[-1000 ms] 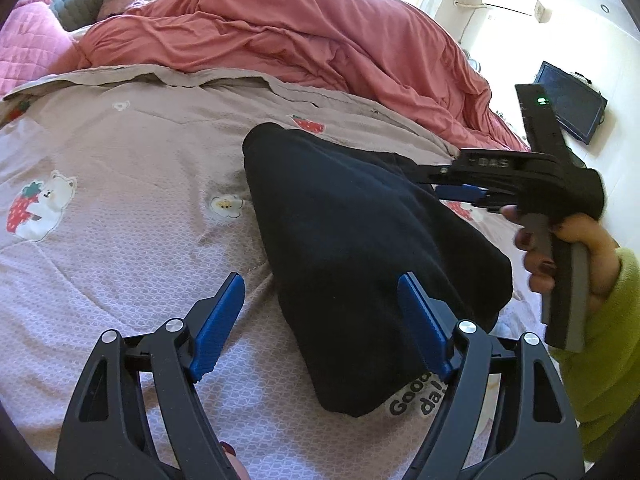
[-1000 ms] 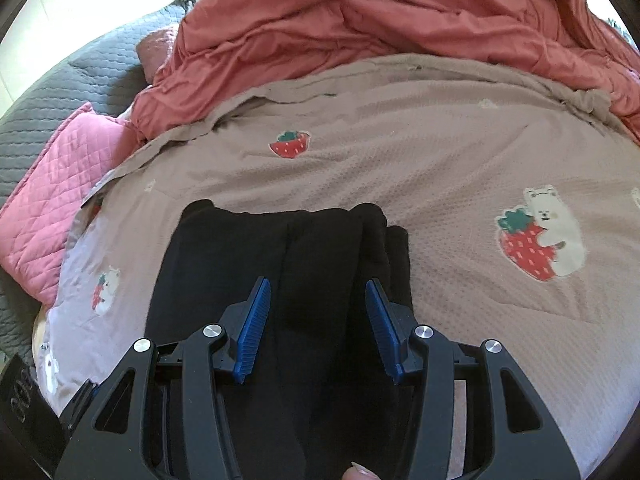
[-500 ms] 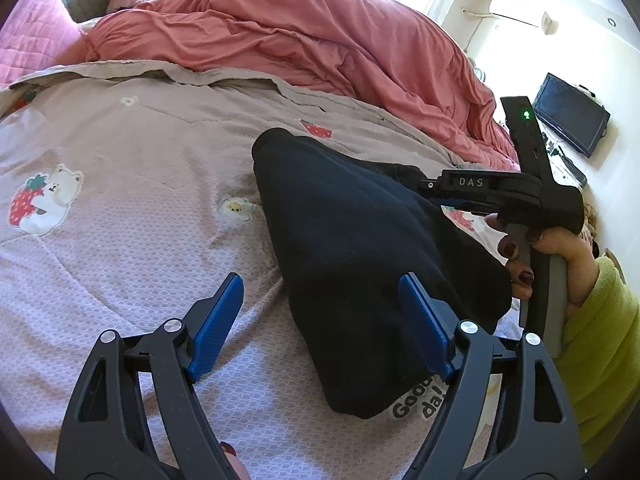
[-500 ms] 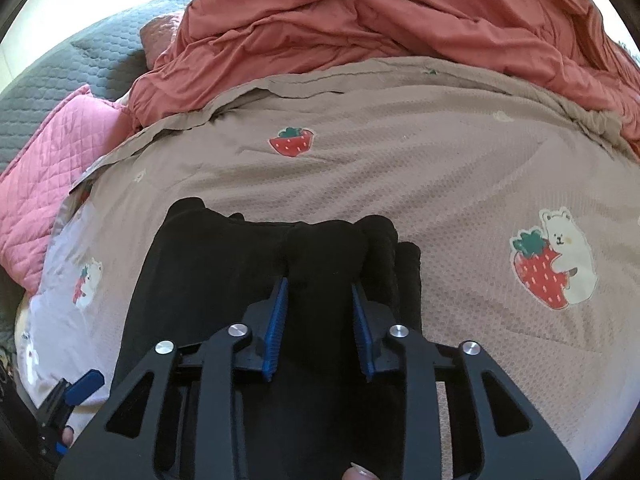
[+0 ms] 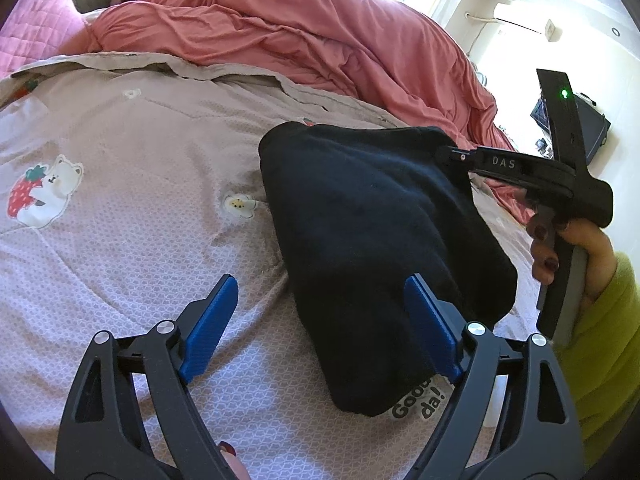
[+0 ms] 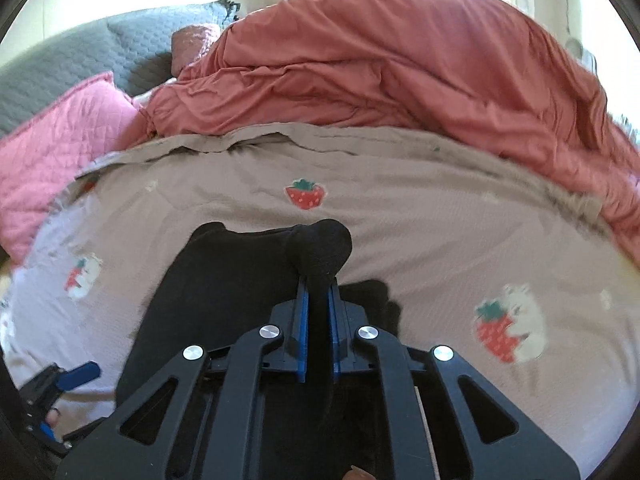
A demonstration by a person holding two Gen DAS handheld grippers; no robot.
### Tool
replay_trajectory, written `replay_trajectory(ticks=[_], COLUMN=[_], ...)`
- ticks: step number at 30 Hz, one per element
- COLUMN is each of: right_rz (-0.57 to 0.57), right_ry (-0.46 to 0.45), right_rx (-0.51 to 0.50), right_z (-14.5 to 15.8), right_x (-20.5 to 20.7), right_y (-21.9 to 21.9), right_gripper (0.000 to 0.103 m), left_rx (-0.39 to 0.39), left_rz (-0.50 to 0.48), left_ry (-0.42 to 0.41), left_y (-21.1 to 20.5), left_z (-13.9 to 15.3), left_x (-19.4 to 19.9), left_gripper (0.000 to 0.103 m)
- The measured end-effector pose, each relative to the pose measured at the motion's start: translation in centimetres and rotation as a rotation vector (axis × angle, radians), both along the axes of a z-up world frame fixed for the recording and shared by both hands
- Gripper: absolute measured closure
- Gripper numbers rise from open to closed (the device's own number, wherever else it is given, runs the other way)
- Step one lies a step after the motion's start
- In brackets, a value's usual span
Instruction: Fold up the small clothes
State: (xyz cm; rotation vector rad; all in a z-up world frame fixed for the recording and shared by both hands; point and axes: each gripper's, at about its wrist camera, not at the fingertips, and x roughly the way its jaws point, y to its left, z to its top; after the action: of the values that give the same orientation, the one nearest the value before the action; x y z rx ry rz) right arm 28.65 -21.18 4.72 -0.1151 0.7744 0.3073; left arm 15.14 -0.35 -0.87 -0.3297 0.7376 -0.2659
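Right tongs (image 6: 318, 304) are pinching the black garment's (image 5: 372, 232) far edge; left tongs (image 5: 320, 320) are hanging wide open by its near end.

Matt black knit garment (image 5: 372, 240) on textured cloth bedsheet (image 5: 132, 208).

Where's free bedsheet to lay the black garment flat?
Free: the bedsheet between the bear print and the black garment, and beyond the strawberry print. Crowded: the red duvet at the far edge, the pink pillow far left.
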Motion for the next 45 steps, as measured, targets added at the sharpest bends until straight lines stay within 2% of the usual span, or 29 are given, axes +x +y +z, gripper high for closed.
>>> replay_trajectory(ticks=[2,9,12,15,16,21,25,29,34,37,40,42,44,45], right_rz=[-0.015,-0.084,-0.086,-0.08,-0.082,-0.085,-0.057,-0.015,0.03,0.016,-0.006,-0.019,-0.021,-0.031], right_ry=[0.014,0.107,0.1,0.098,0.101,0.063,0.045,0.039,0.073,0.122,0.145,0.166,0.18,0.19], right_rx=[-0.05,-0.071,-0.089,-0.093,-0.079,0.004,0.091,0.068,0.0,0.037,0.084,0.133,0.157,0.155], right_z=[-0.7,-5.5,-6.3,-6.0,-5.7,-3.0,-1.1,-1.1,-3.2,-4.4,-5.0,-5.0,-5.0,-5.2], right_x=[0.7,2.7,2.5,2.4,2.3,0.3,-3.2,-6.8,-10.5,-11.1,-10.7,-10.2,-9.6,-9.3], right_y=[0.1,-1.1,-0.8,-0.7,-0.9,-2.5,-5.2,-6.9,-7.6,-8.0,-7.8,-7.7,-7.5,-7.4], right_gripper=[0.096,0.096,0.095,0.092,0.088,0.084,0.084,0.084,0.084,0.084,0.084,0.084,0.08,0.074], left_rx=[0.001,-0.011,-0.018,-0.015,-0.014,-0.042,-0.09,-0.11,-0.071,-0.007,0.093,0.092,0.088,0.086], left_rz=[-0.004,-0.014,-0.013,-0.01,-0.008,0.014,0.04,0.037,-0.046,-0.101,-0.12,-0.128,-0.118,-0.11], left_ry=[0.003,0.014,0.015,0.019,0.018,0.009,0.01,0.003,-0.019,-0.014,0.051,0.099,0.085,0.065], left_y=[0.1,0.3,0.4,0.4,0.4,1.3,2.4,2.4,-0.3,-2.6,-4.6,-5.1,-4.8,-4.6], left_z=[-0.1,-0.5,-0.5,-0.6,-0.5,-0.2,0.0,0.4,1.1,0.8,-1.0,-2.2,-2.0,-1.6], left_x=[0.0,0.3,0.3,0.3,0.3,0.1,0.0,-0.2,-1.0,-1.0,-0.6,-0.2,-0.3,-0.5], left_gripper=[0.025,0.023,0.023,0.023,0.023,0.023,0.023,0.023,0.025,0.025,0.025,0.025,0.025,0.026])
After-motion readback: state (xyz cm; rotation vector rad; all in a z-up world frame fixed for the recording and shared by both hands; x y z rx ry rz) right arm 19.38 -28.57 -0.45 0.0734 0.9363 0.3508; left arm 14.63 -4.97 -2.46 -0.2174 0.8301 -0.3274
